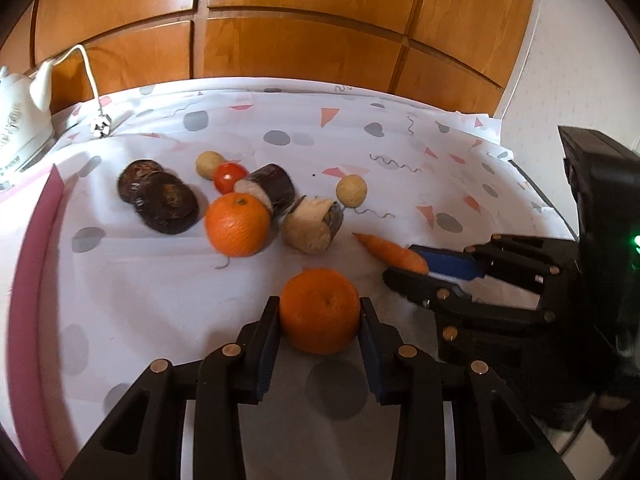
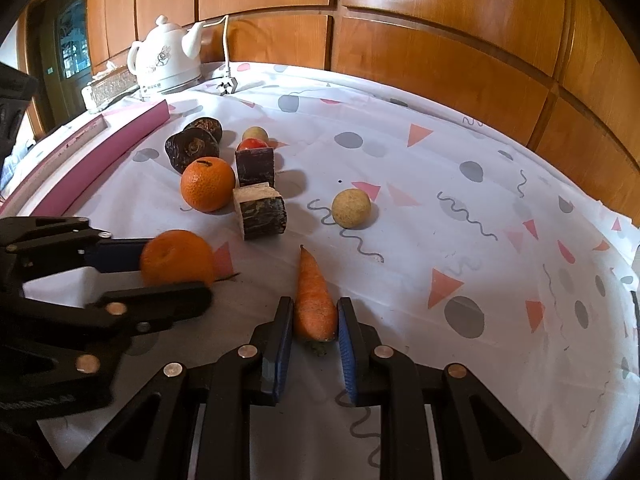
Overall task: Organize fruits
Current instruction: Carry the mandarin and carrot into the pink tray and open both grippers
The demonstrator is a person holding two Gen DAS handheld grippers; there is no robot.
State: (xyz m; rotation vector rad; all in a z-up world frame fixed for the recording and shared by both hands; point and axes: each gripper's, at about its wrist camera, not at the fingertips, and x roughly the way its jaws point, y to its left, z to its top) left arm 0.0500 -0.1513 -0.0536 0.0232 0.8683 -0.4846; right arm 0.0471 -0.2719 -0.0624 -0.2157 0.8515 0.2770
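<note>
My left gripper is shut on an orange, its blue pads pressing on both sides; the right wrist view shows the same orange in it at the lower left. My right gripper is shut on the thick end of a carrot, whose tip points away over the cloth. In the left wrist view the carrot sticks out of the right gripper at the right. A second orange lies on the cloth further back.
Behind the oranges lie a tomato, two dark round pieces, two cut chunks with dark skin and two pale balls. A pink tray lines the left edge. A white kettle and its plug stand by the wooden wall.
</note>
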